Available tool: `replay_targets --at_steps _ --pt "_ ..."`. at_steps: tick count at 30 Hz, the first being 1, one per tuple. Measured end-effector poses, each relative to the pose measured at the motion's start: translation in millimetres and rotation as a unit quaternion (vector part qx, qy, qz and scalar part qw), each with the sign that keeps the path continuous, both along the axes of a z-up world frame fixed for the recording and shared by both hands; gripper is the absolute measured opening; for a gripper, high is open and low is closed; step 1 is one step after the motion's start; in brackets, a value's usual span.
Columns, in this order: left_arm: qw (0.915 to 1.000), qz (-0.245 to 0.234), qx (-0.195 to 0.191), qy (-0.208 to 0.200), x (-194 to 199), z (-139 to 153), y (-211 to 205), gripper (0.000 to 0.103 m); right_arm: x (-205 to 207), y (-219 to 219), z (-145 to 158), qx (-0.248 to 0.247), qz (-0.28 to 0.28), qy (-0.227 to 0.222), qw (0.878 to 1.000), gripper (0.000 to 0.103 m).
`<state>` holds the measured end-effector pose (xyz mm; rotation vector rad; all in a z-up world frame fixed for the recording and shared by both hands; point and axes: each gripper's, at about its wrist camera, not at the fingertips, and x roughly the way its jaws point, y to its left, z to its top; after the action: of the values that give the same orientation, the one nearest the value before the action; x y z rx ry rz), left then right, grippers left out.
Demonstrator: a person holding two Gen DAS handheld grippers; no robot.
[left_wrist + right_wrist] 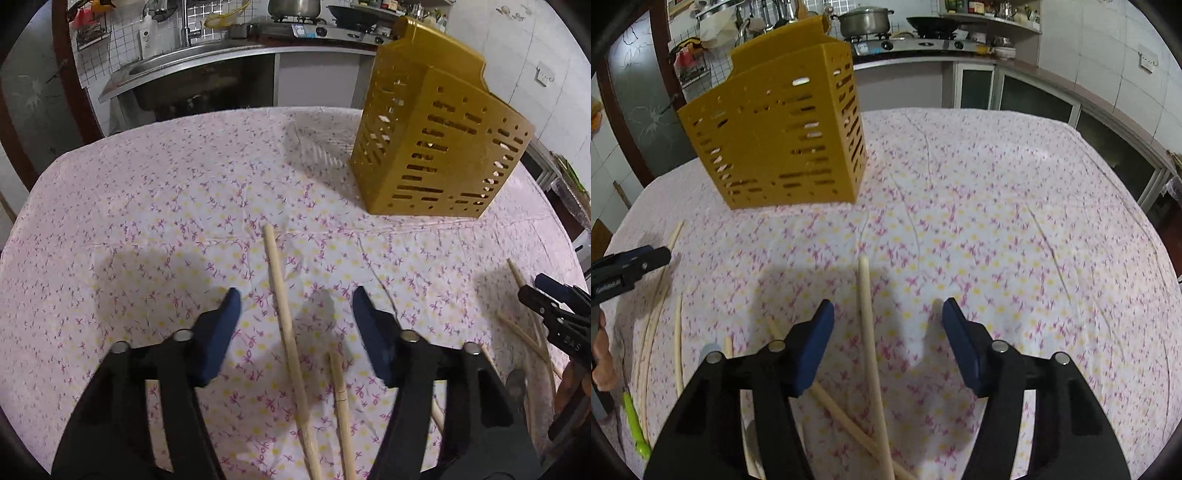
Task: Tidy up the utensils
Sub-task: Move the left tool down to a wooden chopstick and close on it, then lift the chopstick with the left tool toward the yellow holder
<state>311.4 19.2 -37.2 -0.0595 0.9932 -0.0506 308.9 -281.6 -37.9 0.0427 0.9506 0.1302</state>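
A yellow slotted utensil holder (436,147) (775,136) stands upright on the flowered tablecloth (147,206). My left gripper (296,291) is open and tilted down over the cloth. A long wooden chopstick (284,321) lies between its blue pads, touching neither, and a shorter stick (341,413) lies beside it. My right gripper (887,302) is open too, with a pale chopstick (870,350) between its pads, clear of both. A second chopstick (842,413) crosses under its left finger. Each view shows the other gripper at its edge (554,306) (631,269).
More chopsticks (653,314) (532,332) lie loose between the two grippers, beside a green-handled item (633,424). A hand (602,362) shows at the left edge. Beyond the table's far edge run a sink (177,62), a stove with a pot (864,22) and cabinets.
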Motion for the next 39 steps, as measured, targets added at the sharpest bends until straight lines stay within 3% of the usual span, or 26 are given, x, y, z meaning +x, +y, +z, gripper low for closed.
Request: replay_targets --at_steps 3,13,31,34,36,39 --pt "0.9996 -0.001 -0.014 0.024 3.7 -9.1 0.5 0.044 -0.2 -0.6 -2.3 0.001 -0.002 0.01 1.0 0.051" --pt "0.9998 -0.007 0.018 0.007 4.2 -17.4 -9.5 0.044 -1.6 4.2 -6.3 -0.025 -0.011 0.0 1.0 0.033" --pt "0.9995 -0.011 0.025 -0.016 -6.0 -23.6 -16.2 0.044 -2.5 7.2 -4.0 -0.024 -0.014 -0.013 1.0 0.018" --pt "0.9994 -0.008 0.028 -0.017 -4.4 -22.5 -15.0 0.038 -2.1 5.0 -3.8 -0.019 -0.017 -0.015 1.0 0.014" --pt "0.9993 -0.003 0.033 -0.018 -2.5 -21.4 -12.9 0.022 -2.2 4.6 -3.6 -0.017 -0.018 -0.016 1.0 0.01" --pt "0.9995 -0.001 0.026 -0.017 0.0 -19.8 -9.7 0.01 -2.3 5.2 -3.6 -0.018 -0.018 -0.018 1.0 0.009"
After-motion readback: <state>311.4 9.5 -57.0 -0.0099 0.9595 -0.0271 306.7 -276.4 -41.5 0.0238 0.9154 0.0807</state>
